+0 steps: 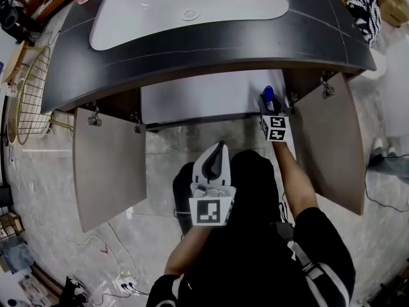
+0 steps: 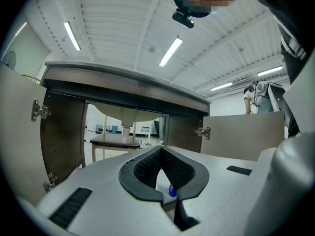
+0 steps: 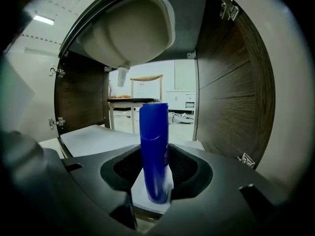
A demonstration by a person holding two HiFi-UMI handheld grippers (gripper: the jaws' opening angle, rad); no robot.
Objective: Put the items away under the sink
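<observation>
A tall blue bottle (image 3: pixel 154 149) stands upright between the dark jaws of my right gripper (image 3: pixel 155 157), which is shut on it. In the head view the blue bottle (image 1: pixel 268 95) and right gripper (image 1: pixel 269 105) sit at the right end of the open cabinet under the sink, just over the white cabinet floor (image 1: pixel 198 98). My white left gripper (image 1: pixel 220 147) hangs back over the tiled floor in front of the opening, pointing at it. Its jaws meet at the tips (image 2: pixel 161 149) with nothing between them.
Both cabinet doors stand wide open, the left door (image 1: pixel 108 165) and the right door (image 1: pixel 332 139). The basin's underside and drain pipe (image 3: pixel 123 75) hang above the shelf. The dark cabinet wall (image 3: pixel 231 97) is close on the bottle's right. A wire rack (image 1: pixel 32 88) stands at far left.
</observation>
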